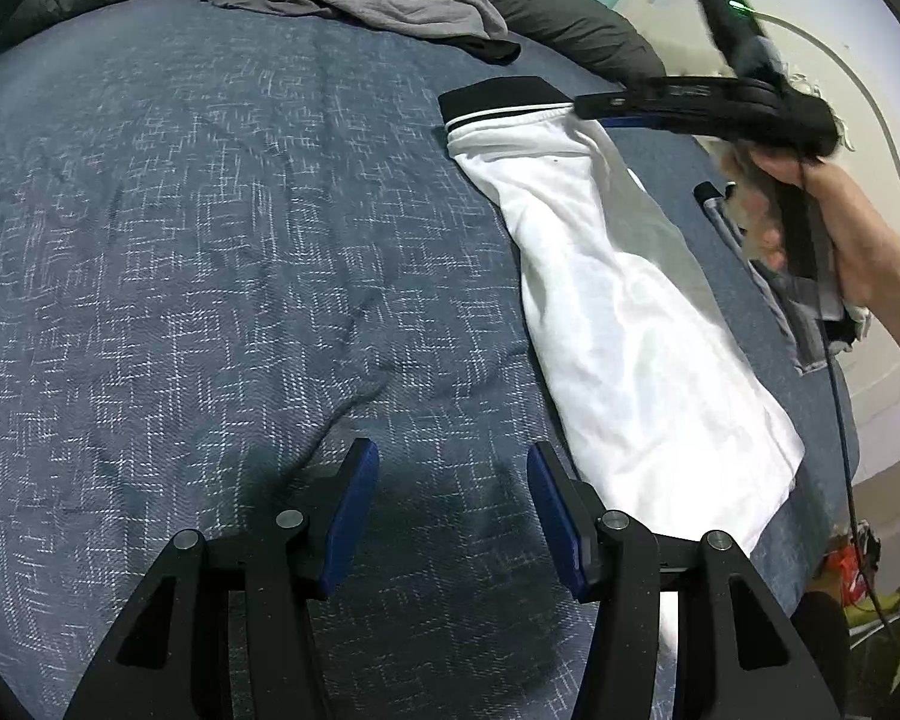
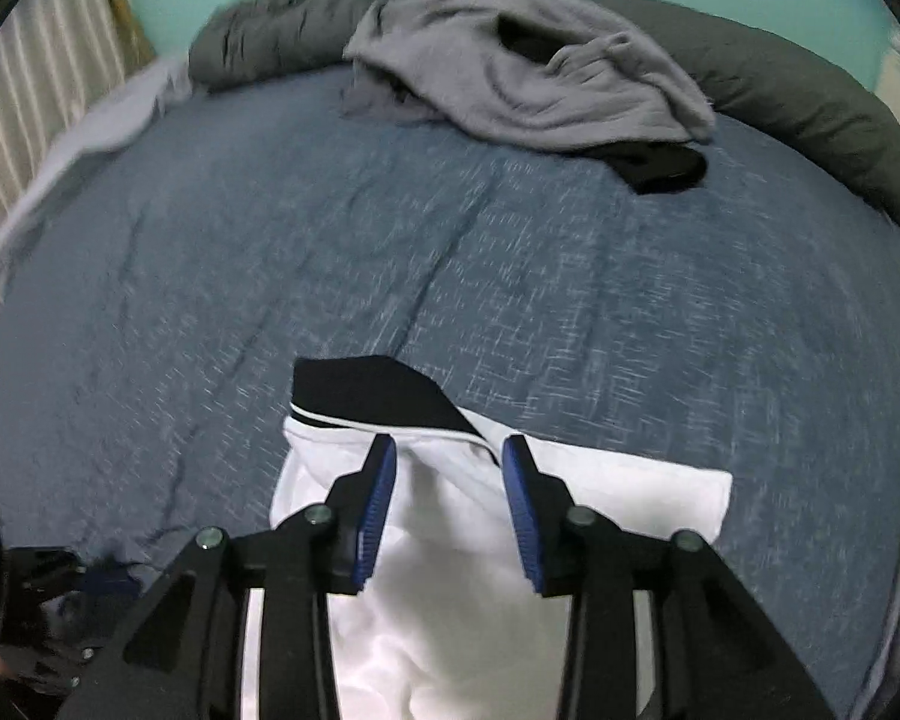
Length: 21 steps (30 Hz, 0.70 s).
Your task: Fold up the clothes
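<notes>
The white garment (image 1: 624, 324) with a black collar (image 1: 498, 97) is lying folded lengthwise on the bed (image 1: 210, 240), toward its right side. The right hand-held gripper (image 2: 450, 510) is hovering over the collar end, released, nothing between its pads. The left hand-held gripper (image 1: 453, 516) is hanging released over bare bedspread beside the garment. A grey garment (image 2: 528, 66) is lying crumpled near the head of the bed.

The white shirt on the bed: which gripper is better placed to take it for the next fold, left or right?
Probably the right. The right gripper hangs with open jaws directly over the white shirt, near its black collar. The left gripper is open over bare bedspread beside the shirt.
</notes>
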Available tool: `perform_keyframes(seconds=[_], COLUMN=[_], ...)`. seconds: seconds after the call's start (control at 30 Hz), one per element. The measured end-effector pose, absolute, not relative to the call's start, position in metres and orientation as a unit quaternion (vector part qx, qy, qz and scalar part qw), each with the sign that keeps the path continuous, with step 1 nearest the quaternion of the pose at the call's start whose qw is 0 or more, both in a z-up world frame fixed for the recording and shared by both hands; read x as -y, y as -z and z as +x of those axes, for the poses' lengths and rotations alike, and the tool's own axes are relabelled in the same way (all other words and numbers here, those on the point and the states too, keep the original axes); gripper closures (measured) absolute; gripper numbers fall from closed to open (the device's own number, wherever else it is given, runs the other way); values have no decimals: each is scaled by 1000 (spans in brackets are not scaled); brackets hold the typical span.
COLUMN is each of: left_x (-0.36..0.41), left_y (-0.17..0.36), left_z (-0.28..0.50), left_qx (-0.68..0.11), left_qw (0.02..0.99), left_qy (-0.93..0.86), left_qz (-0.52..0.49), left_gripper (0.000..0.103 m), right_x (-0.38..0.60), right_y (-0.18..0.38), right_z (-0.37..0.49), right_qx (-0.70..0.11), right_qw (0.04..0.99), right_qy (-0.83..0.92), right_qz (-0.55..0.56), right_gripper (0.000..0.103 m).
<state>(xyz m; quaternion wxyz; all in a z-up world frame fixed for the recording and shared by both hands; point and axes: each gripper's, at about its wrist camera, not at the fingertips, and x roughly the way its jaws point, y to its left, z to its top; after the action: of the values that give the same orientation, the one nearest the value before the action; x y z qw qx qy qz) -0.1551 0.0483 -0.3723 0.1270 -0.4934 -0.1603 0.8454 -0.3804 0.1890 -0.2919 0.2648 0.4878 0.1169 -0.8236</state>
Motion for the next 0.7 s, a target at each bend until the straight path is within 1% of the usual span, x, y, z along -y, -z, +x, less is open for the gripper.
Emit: perform_keyframes(seconds=[0.07, 0.1, 0.2, 0.27, 0.33, 0.4, 0.47, 0.53, 0.57, 0.6, 0.63, 0.67, 0.7], left_x=[-48, -47, -45, -44, -43, -43, -43, -44, -44, -45, -47, -49, -51], left_y=[372, 372, 371, 369, 368, 368, 368, 368, 368, 368, 368, 368, 368], left_z=[-155, -155, -155, -155, -155, -155, -154, -154, -153, -152, -151, -151, -150], left_qx=[162, 163, 167, 168, 169, 169, 170, 170, 170, 170, 169, 167, 168], left_qw=[128, 128, 128, 128, 128, 129, 131, 132, 133, 136, 137, 139, 143], left_qy=[-846, -845, -845, -845, -845, -844, -843, -842, -842, -841, -841, -841, -839], left_qz=[-492, -492, -492, -491, -491, -492, -493, -494, -495, -495, -495, -496, -497], left_gripper=[47, 47, 47, 47, 47, 47, 47, 47, 47, 47, 47, 47, 47], right_x=[-181, -180, -177, -179, -180, -177, -175, -179, -184, -189, -199, -208, -218], right_y=[300, 302, 308, 310, 316, 325, 336, 334, 329, 323, 315, 307, 300], right_z=[-389, -391, -398, -408, -417, -423, -427, -427, -427, -426, -424, -423, -421], right_qx=[-122, -120, -112, -91, -77, -83, -89, -74, -60, -45, -30, -16, -3], right_qw=[260, 256, 242, 229, 213, 201, 193, 192, 194, 196, 195, 195, 195], right_qy=[819, 819, 821, 829, 828, 821, 808, 813, 819, 826, 832, 838, 843], right_qz=[497, 499, 504, 503, 513, 528, 550, 545, 536, 527, 518, 509, 501], right_gripper=[67, 76, 95, 99, 99, 99, 99, 99, 95, 86, 80, 68, 66])
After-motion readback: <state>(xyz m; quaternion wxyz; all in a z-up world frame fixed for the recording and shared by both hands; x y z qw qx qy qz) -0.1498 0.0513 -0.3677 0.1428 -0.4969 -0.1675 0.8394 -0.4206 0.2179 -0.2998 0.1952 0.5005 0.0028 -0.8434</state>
